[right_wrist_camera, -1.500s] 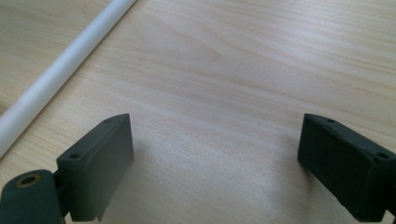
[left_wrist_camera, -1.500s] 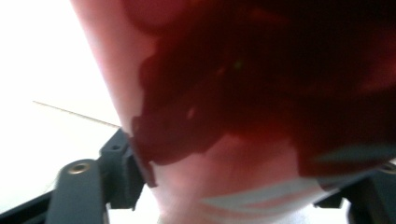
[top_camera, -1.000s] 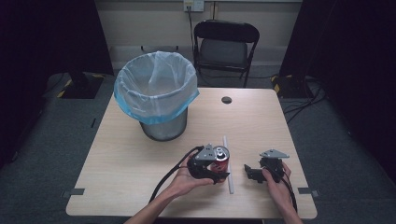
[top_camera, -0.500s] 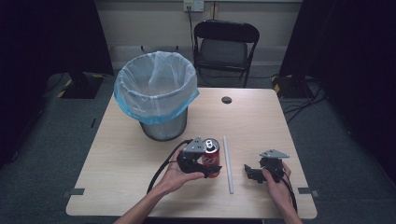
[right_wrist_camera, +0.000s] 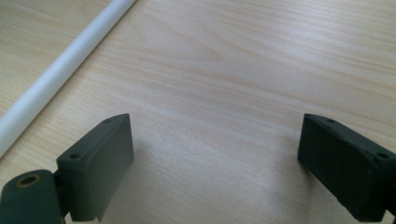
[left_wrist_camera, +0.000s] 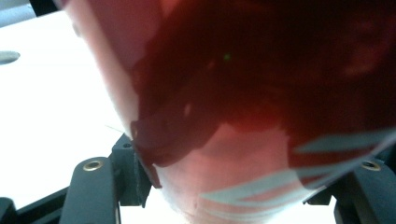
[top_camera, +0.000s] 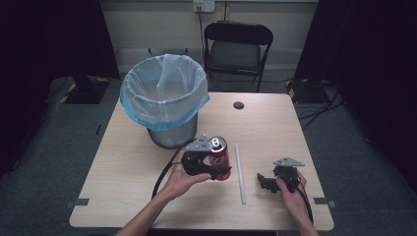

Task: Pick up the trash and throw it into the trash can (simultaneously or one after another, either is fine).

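Note:
A red soda can (top_camera: 219, 157) is held upright above the table, near its middle front, with my left gripper (top_camera: 212, 166) shut on it. In the left gripper view the can's red side (left_wrist_camera: 243, 102) sits right against the lens, and the black jaws press on its two flanks. My right gripper (top_camera: 263, 181) rests low at the table's front right, open, pointing left. Its two black fingers (right_wrist_camera: 100, 163) stand wide apart over bare wood in the right gripper view.
A metal bin with a blue-rimmed clear liner (top_camera: 164, 98) stands at the table's back left, just behind the can. A white rod (top_camera: 240, 172) lies lengthwise between the two grippers and shows again as a white rod (right_wrist_camera: 60, 65). A folding chair (top_camera: 237, 46) stands beyond the table.
The left gripper has lifted the can and carried it a little up and away from the front edge, toward the bin. The right gripper has kept still.

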`<control>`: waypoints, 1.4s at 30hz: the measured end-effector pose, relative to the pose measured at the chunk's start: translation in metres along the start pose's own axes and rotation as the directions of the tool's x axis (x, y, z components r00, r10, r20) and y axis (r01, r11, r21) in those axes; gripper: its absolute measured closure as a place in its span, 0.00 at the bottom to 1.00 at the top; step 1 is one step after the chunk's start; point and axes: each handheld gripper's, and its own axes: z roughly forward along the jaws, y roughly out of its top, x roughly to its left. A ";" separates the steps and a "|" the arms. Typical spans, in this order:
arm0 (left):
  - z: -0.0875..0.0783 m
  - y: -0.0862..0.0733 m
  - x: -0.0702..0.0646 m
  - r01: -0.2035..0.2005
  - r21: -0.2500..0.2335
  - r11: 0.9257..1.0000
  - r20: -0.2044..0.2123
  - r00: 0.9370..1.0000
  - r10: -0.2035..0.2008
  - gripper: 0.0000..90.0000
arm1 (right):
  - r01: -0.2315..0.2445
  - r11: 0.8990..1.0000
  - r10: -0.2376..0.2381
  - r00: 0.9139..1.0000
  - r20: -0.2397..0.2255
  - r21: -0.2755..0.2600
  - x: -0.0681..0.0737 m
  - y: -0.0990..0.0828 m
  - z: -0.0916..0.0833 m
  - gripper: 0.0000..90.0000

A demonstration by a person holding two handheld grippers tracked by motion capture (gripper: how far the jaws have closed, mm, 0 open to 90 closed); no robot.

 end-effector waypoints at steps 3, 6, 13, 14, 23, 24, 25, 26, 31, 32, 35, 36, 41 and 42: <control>-0.009 0.003 0.003 0.007 -0.015 1.000 -0.003 1.000 -0.007 0.38 | 0.000 1.000 0.000 1.000 0.000 0.000 0.000 0.000 0.000 0.11; -0.016 0.007 0.006 0.009 -0.030 1.000 -0.008 1.000 -0.010 0.38 | -0.001 1.000 0.001 1.000 0.000 0.000 0.000 0.000 0.000 0.11; -0.029 0.017 0.007 0.011 -0.065 0.998 -0.021 1.000 -0.012 0.38 | -0.001 1.000 0.001 1.000 0.000 0.000 0.000 0.000 0.000 0.11; -0.031 0.018 0.007 0.009 -0.068 0.998 -0.022 1.000 -0.011 0.38 | -0.001 1.000 0.001 1.000 0.000 0.000 0.000 0.000 0.000 0.11; -0.041 0.027 0.007 0.006 -0.113 0.994 -0.030 1.000 -0.009 0.38 | -0.001 1.000 0.001 1.000 0.000 0.000 0.000 0.000 0.000 0.11; -0.044 0.030 0.008 0.006 -0.113 0.994 -0.032 0.999 -0.009 0.38 | -0.001 1.000 0.001 1.000 0.000 0.001 0.000 0.000 0.000 0.11; -0.046 0.032 0.009 0.004 -0.117 0.993 -0.032 0.999 -0.008 0.38 | -0.001 1.000 0.001 1.000 0.000 0.000 0.000 0.000 0.000 0.11; -0.048 0.034 0.009 0.003 -0.121 0.993 -0.033 0.999 -0.007 0.38 | -0.001 1.000 0.001 1.000 0.000 0.000 0.000 0.000 0.000 0.11; -0.058 0.044 0.011 -0.008 -0.144 0.990 -0.049 0.999 0.001 0.38 | -0.001 1.000 0.001 1.000 0.000 0.000 0.000 0.000 0.000 0.11; -0.061 0.045 0.012 -0.009 -0.150 0.989 -0.048 0.999 0.002 0.38 | 0.000 1.000 0.000 1.000 -0.002 0.002 0.000 0.000 0.000 0.11; -0.064 0.048 0.014 -0.012 -0.154 0.988 -0.053 0.999 0.004 0.38 | 0.000 1.000 0.000 1.000 0.000 0.000 0.000 0.000 0.000 0.11; -0.066 0.050 0.014 -0.012 -0.156 0.988 -0.056 0.998 0.003 0.38 | -0.001 1.000 0.001 1.000 -0.002 0.001 0.000 0.000 0.000 0.11; -0.074 0.059 0.015 -0.022 -0.183 0.983 -0.064 0.998 0.011 0.38 | -0.001 1.000 0.001 1.000 0.000 0.000 0.000 0.000 0.000 0.11; -0.077 0.063 0.016 -0.028 -0.192 0.981 -0.070 0.997 0.015 0.38 | -0.001 1.000 0.001 1.000 0.000 0.000 0.000 0.000 0.000 0.11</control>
